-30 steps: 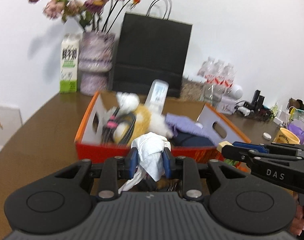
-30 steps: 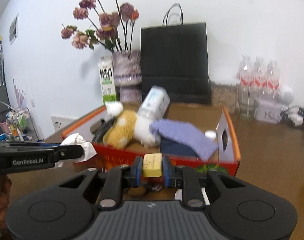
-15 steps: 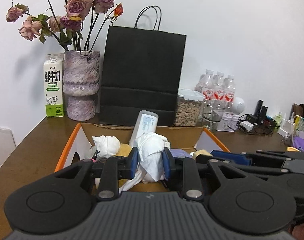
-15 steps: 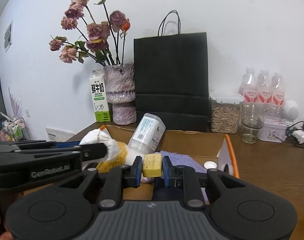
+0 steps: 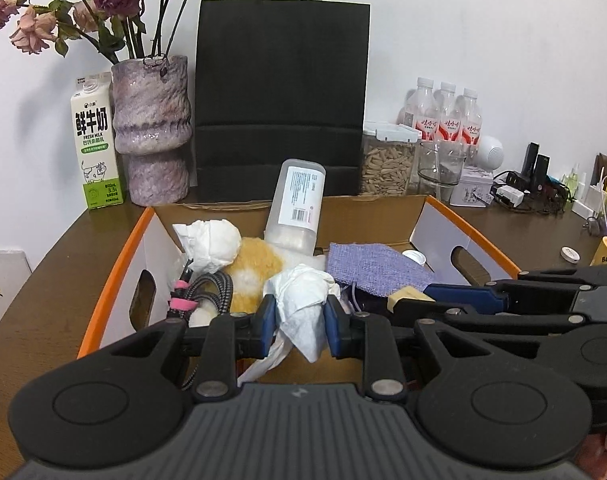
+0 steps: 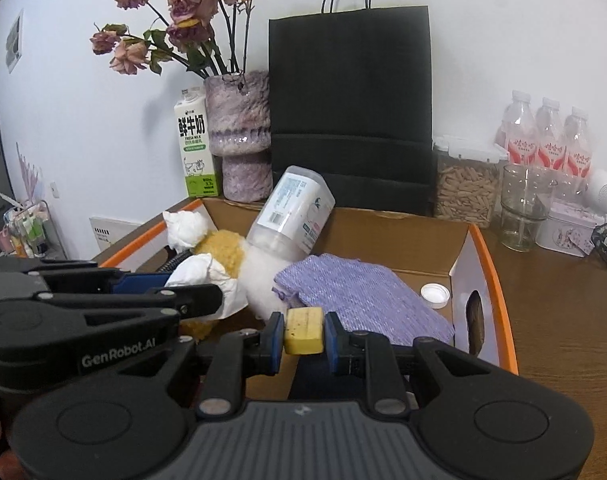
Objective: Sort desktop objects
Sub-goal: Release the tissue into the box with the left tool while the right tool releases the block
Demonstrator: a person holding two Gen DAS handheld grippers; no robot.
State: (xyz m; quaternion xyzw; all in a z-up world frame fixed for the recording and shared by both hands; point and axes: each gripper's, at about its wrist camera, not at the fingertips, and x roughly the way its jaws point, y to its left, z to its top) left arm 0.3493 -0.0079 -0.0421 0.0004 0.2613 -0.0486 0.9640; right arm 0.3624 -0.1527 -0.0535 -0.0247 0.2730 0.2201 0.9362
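Note:
My left gripper (image 5: 299, 322) is shut on a crumpled white tissue (image 5: 305, 300) and holds it over the near part of an orange-rimmed cardboard box (image 5: 115, 276). My right gripper (image 6: 303, 330) is shut on a small yellow block (image 6: 303, 330), also over the box (image 6: 499, 280). The box holds a second tissue ball (image 5: 209, 242), a yellow plush toy (image 5: 255, 264), a clear plastic bottle (image 5: 297, 204), a purple cloth (image 5: 377, 266), a black cable with a pink tie (image 5: 201, 288) and a white cap (image 6: 435, 293). The right gripper shows at the right of the left wrist view (image 5: 407, 298).
A black paper bag (image 5: 281, 100), a purple vase of dried roses (image 5: 153, 132) and a milk carton (image 5: 97, 140) stand behind the box. A jar of seeds (image 5: 387, 162), a glass (image 5: 439, 168), water bottles (image 5: 447, 116) and chargers (image 5: 523, 188) crowd the right of the brown table (image 5: 43, 280).
Both grippers have risen and moved forward from in front of the box to over it, each keeping its object. The tissue and the yellow block now sit above the box's contents.

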